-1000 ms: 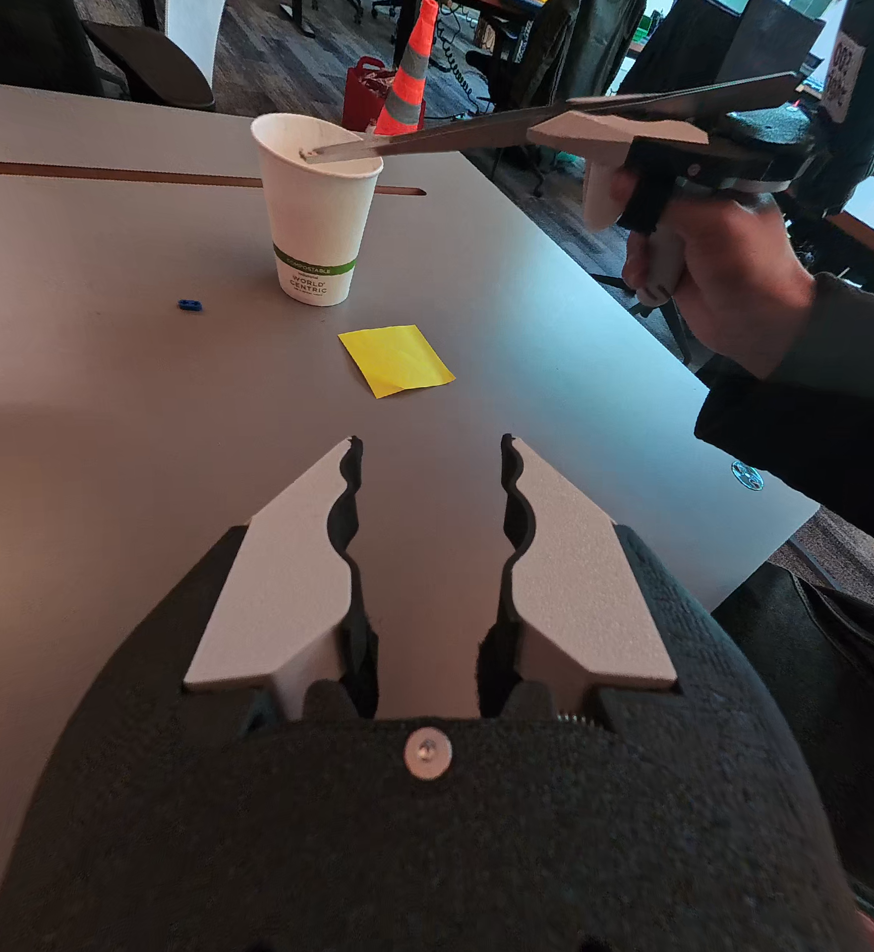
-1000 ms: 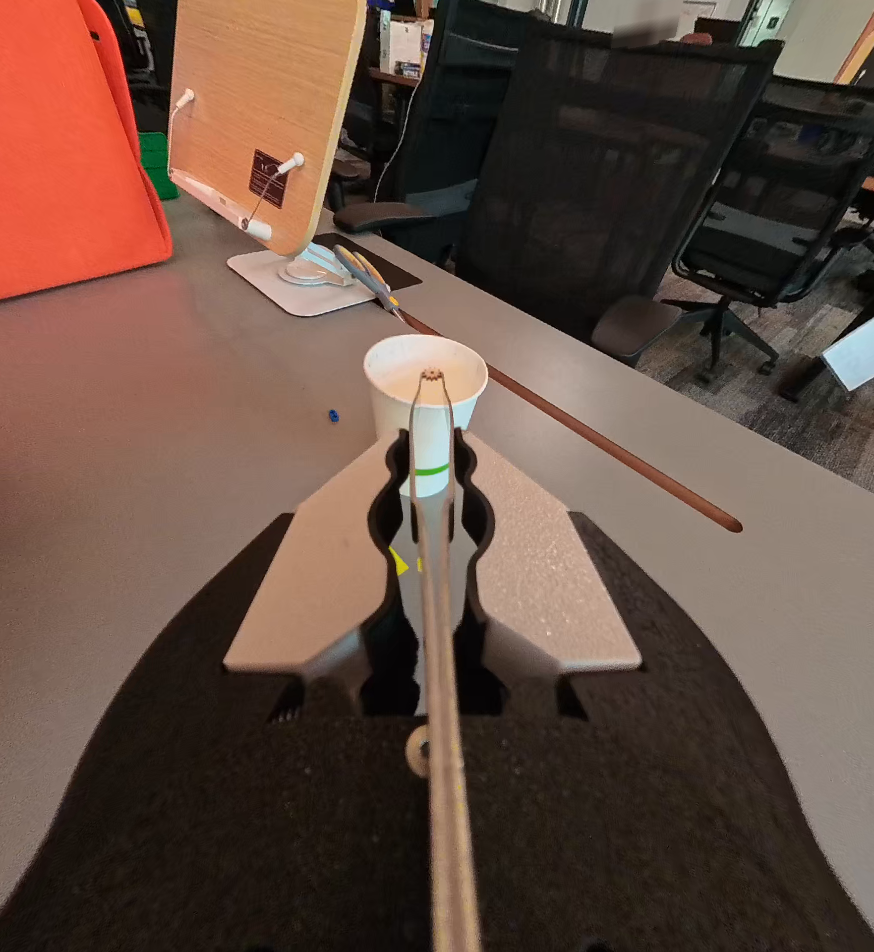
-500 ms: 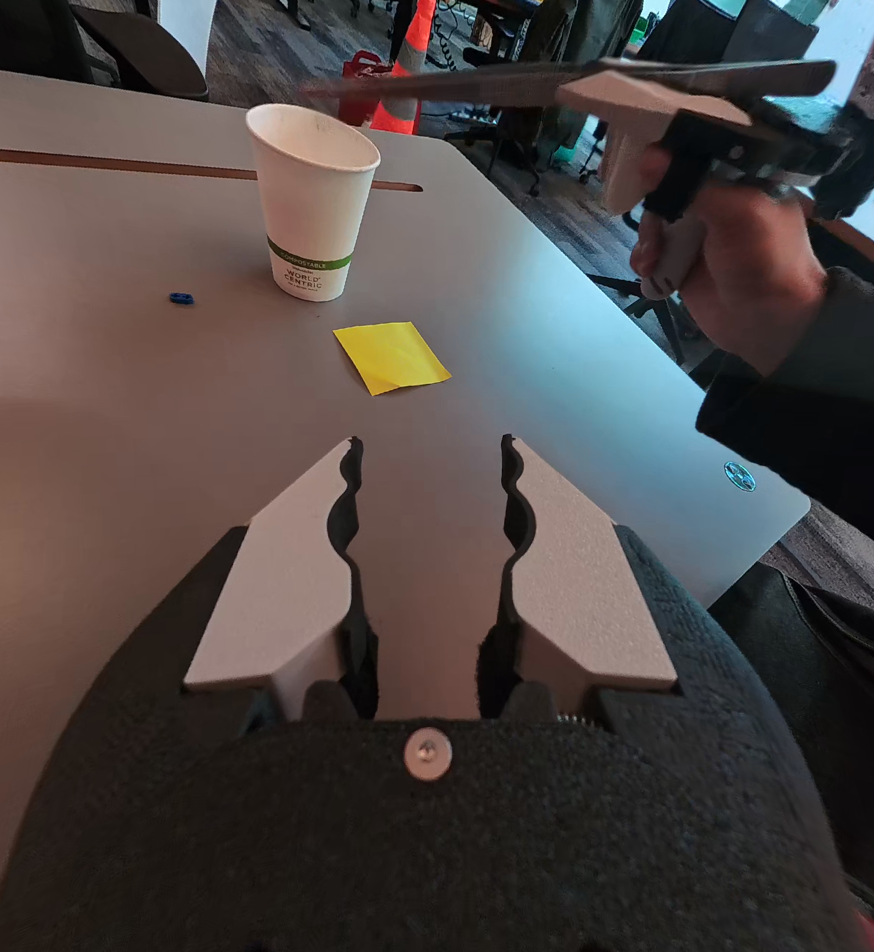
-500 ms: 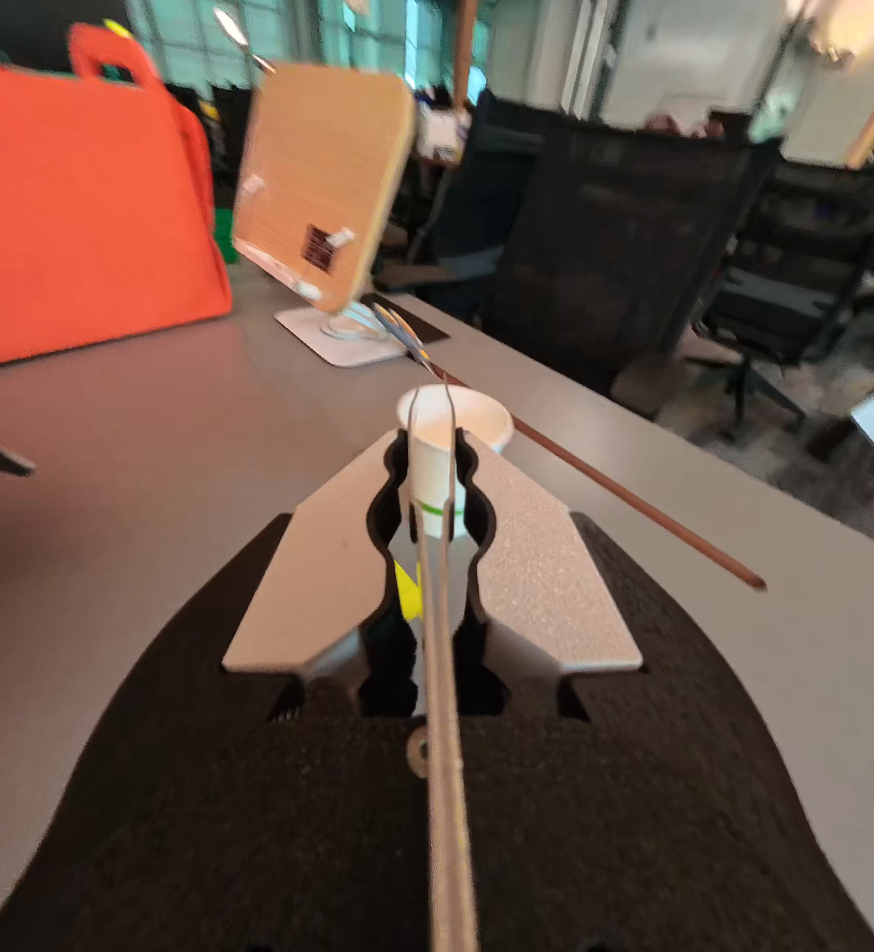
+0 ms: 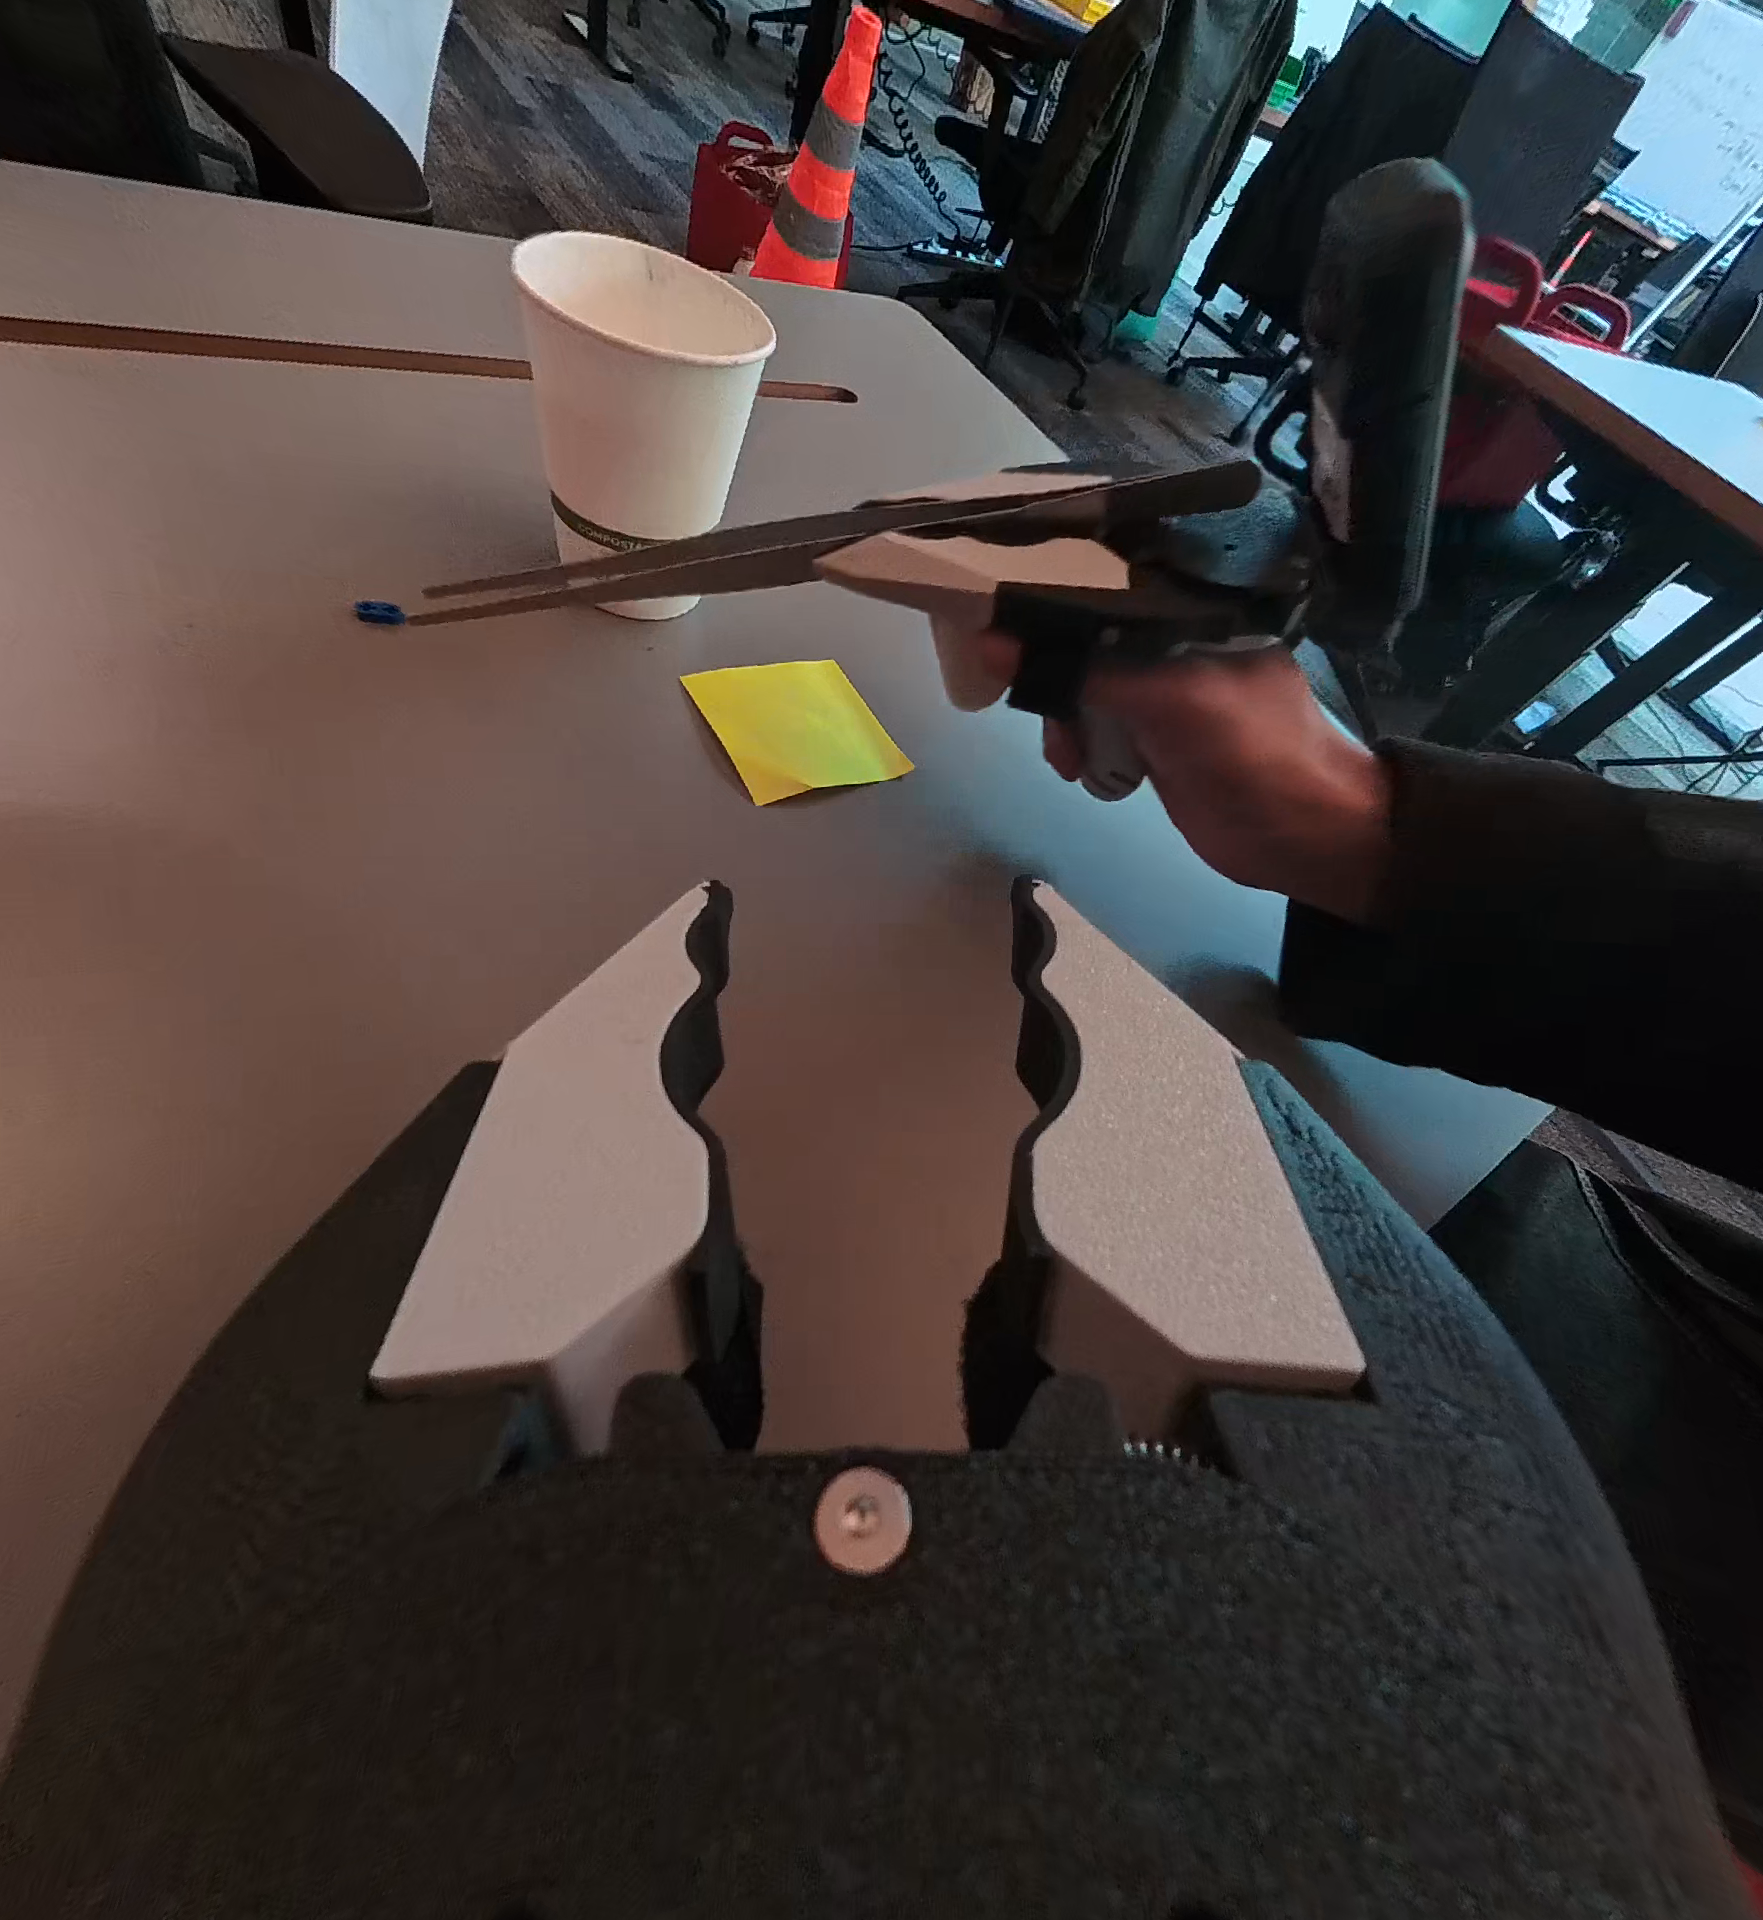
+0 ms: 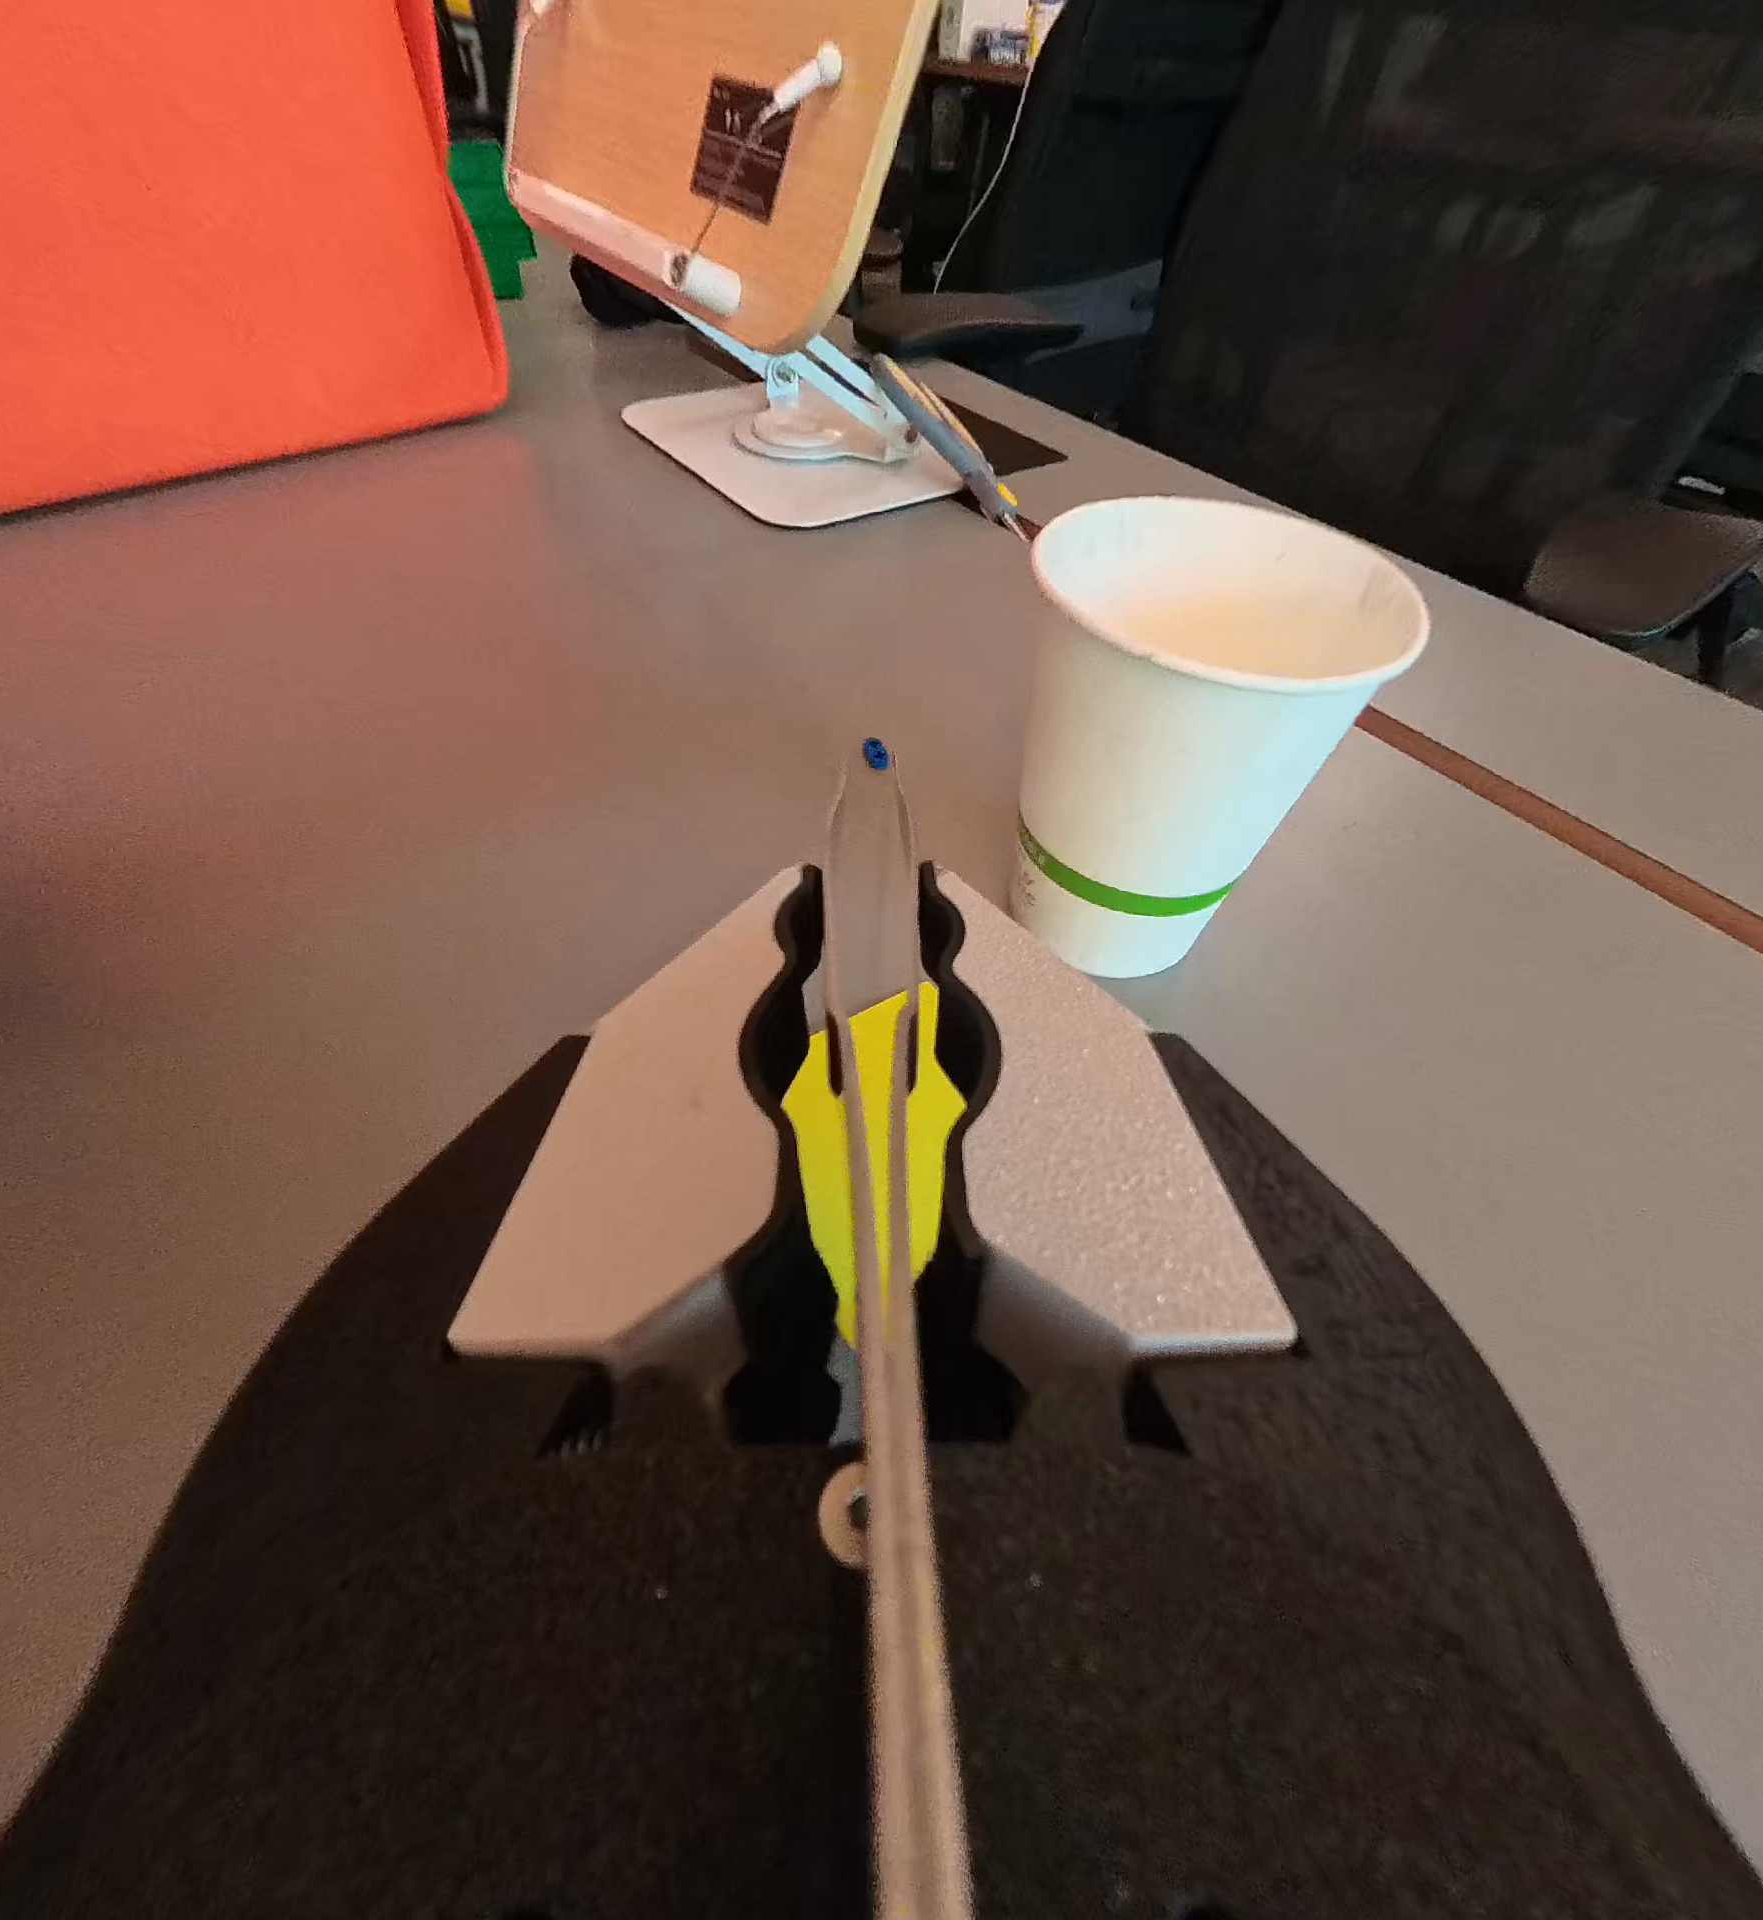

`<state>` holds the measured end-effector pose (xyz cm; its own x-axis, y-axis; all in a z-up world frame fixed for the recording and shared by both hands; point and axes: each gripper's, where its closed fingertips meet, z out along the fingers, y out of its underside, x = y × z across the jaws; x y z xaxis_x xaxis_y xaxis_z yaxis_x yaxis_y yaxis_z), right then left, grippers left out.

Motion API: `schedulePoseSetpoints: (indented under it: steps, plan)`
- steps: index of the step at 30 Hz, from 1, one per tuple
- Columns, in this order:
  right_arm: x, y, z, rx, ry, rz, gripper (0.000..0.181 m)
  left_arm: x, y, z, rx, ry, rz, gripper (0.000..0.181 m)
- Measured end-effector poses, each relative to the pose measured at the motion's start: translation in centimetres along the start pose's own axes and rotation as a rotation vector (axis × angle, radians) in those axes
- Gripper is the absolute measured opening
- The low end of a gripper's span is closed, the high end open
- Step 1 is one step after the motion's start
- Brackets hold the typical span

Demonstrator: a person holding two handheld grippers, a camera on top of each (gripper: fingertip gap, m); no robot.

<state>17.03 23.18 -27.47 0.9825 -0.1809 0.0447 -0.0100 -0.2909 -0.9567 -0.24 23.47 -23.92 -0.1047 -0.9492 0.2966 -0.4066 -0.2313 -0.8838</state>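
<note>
My right gripper (image 6: 869,878) is shut on long metal tweezers (image 6: 882,1351), which reach forward over the grey table (image 6: 337,779). The tweezer tips are slightly apart and sit right at a small blue piece (image 6: 875,753) lying on the table. A white paper cup (image 6: 1168,779) with a green band stands upright just right of the tips. In the left wrist view the right gripper (image 5: 887,535), the tweezers (image 5: 648,571), the blue piece (image 5: 378,612) and the cup (image 5: 638,416) all show. My left gripper (image 5: 872,894) is open and empty above the table.
A yellow sticky note (image 5: 794,727) lies under the right gripper. An orange bag (image 6: 181,239) and a wooden stand on a white base (image 6: 711,156) stand at the table's far side. Black office chairs (image 6: 1479,260) line the far edge. A traffic cone (image 5: 825,166) stands on the floor. The gap from one gripper's tips to the other's is roughly 20 cm. To reach the cup (image 5: 638,416) in a straight line is about 8 cm for my right fingers, about 25 cm for my left. Seen from the right wrist view (image 6: 1039,678) as well.
My right gripper lifted the tweezers away from the cup's mouth, then swung them down and left to the blue piece. My left gripper stayed open and barely moved.
</note>
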Motion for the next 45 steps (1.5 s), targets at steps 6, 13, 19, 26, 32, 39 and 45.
schedulePoseSetpoints:
  steps: [6, 13, 19, 26, 32, 39, 45]
  plan:
    - [0.6, 0.1, 2.1, -0.021, -0.031, 0.018, 0.016, -0.1, 0.0, 0.1, 0.000, 0.004, -0.009, 0.055]
    - [0.5, -0.8, 1.5, -0.001, -0.043, -0.004, 0.013, -0.3, 0.3, 0.3, -0.008, 0.006, -0.022, 0.055]
    - [0.0, -6.8, -3.1, 0.130, -0.065, -0.079, 0.013, -0.2, 0.3, 0.3, -0.011, 0.010, -0.021, 0.055]
    - [7.0, -9.1, -8.6, 0.131, 0.134, -0.085, 0.014, 0.0, 0.4, 0.4, -0.013, 0.016, -0.023, 0.055]
    - [8.0, -7.4, -8.8, 0.066, 0.113, -0.030, 0.014, 0.1, 0.3, 0.3, -0.010, 0.008, -0.010, 0.055]
    - [7.4, -6.4, -7.9, 0.011, 0.083, -0.021, 0.014, 0.0, 0.4, 0.4, -0.017, 0.006, -0.009, 0.055]
    - [7.7, -6.3, -8.0, 0.016, 0.092, 0.005, 0.015, -0.1, 0.4, 0.3, -0.016, 0.002, -0.010, 0.055]
